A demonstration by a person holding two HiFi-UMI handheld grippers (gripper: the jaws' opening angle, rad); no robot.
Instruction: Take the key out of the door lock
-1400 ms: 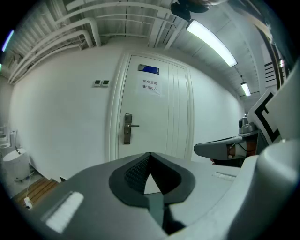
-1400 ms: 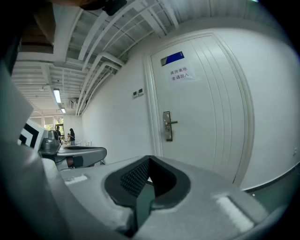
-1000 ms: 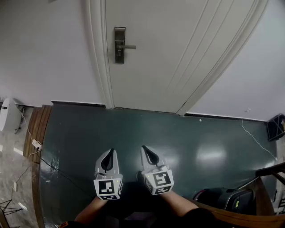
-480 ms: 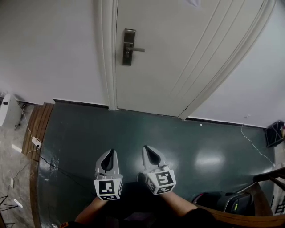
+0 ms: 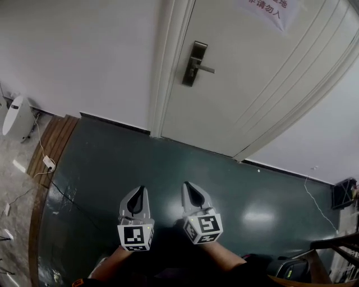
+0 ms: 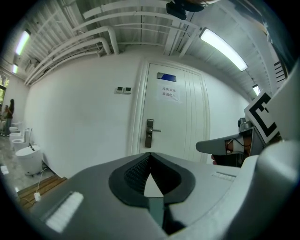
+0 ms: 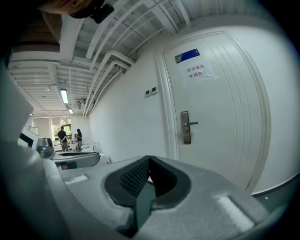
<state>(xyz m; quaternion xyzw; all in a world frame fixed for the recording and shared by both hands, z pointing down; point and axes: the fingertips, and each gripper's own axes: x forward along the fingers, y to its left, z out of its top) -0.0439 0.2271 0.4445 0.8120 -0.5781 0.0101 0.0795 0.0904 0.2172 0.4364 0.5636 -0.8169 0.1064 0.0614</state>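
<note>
walls (image 5: 84, 56): white, plain | floor (image 5: 168, 162): dark green, glossy | wooden strip (image 5: 53, 146): along floor's left edge | ceiling tube light (image 6: 224, 47): lit

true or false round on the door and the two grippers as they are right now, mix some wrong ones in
1. The left gripper has its jaws together with nothing between them. True.
2. A paper notice is stuck on the door above the door handle. True.
3. The right gripper is clamped on the door handle. False: it is shut, empty, and well short of the door.
4. The door handle points toward the door frame beside it. False: it points away from that frame, toward the door's middle.
</note>
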